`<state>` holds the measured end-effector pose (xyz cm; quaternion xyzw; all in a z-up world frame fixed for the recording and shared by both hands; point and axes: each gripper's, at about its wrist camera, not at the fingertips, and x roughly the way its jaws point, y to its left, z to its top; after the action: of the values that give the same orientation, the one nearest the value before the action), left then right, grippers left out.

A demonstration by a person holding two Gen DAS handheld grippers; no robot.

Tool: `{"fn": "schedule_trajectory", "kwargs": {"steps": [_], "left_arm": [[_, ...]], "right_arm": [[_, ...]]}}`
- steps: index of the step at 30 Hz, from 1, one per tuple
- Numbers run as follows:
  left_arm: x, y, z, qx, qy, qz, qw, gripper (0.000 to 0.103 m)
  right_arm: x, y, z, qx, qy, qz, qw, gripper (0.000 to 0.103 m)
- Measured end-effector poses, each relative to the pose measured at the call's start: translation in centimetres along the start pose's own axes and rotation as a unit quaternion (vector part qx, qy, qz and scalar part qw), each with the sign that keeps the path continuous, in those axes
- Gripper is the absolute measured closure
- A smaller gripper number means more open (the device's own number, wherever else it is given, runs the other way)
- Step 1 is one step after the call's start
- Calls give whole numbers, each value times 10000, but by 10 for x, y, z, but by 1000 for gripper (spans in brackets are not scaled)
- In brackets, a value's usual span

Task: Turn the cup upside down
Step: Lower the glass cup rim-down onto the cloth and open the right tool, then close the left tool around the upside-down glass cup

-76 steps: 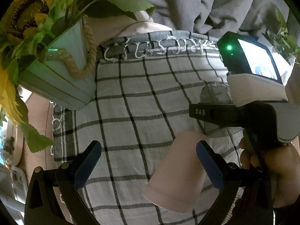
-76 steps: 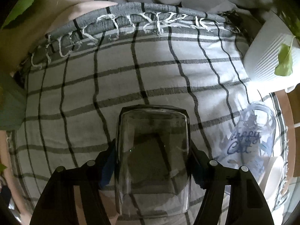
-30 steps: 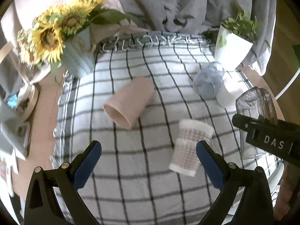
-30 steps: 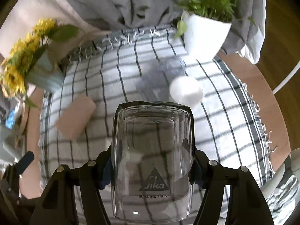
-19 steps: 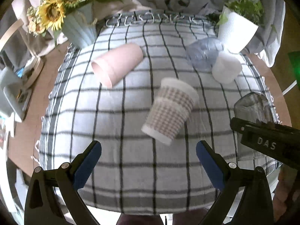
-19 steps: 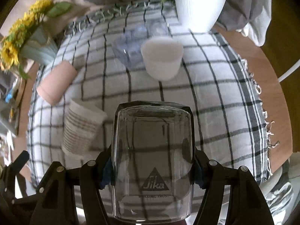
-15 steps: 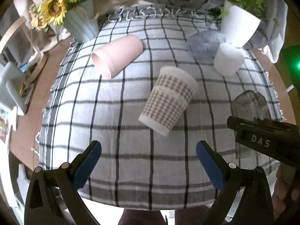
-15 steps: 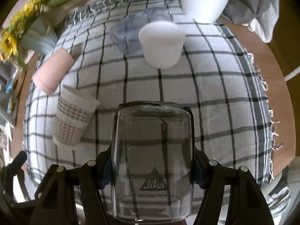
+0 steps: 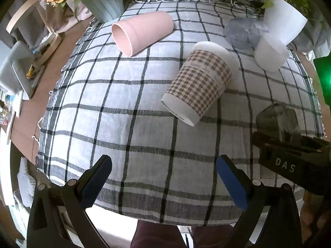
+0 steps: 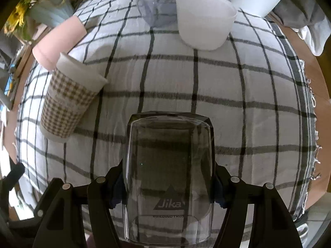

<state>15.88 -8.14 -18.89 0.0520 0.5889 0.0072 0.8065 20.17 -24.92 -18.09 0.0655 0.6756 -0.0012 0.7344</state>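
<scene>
While the clear glass cup sits clamped between the right gripper and its fingers, held above the near right part of the checked cloth, the carry looks like the step in hand. Its thick base seems to point away from the camera, so I judge the flip is partly made; the next move calls for lowering it mouth-down onto bare cloth. Open room lies ahead of it and to the right. Nearby to the left lies the houndstooth paper cup on its side, beyond it the pink cup, and farther back the white cup. The cloth's near edge drops off the counter close below. The left gripper hangs spread and empty.
</scene>
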Motion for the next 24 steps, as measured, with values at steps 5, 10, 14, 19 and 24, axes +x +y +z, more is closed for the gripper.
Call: {"fn": "schedule_trajectory", "kwargs": {"steps": [5, 10, 14, 19, 24], "left_arm": [[0, -1, 0, 28, 8, -18, 10000, 0], [-2, 3, -1, 23, -9, 42, 10000, 0], [-12, 8, -3, 36, -118, 114, 9999, 0], [-37, 3, 0, 94, -319, -14, 9994, 0], [-57, -25, 9, 350, -445, -408, 9976, 0]], "right_arm": [[0, -1, -4, -29, -13, 33, 10000, 36], [-6, -7, -7, 43, -118, 124, 9998, 25], [-28, -11, -15, 132, -326, 187, 9992, 25], [-77, -20, -30, 303, -891, 407, 9947, 24], [-108, -43, -31, 648, -1296, 345, 9888, 22]]}}
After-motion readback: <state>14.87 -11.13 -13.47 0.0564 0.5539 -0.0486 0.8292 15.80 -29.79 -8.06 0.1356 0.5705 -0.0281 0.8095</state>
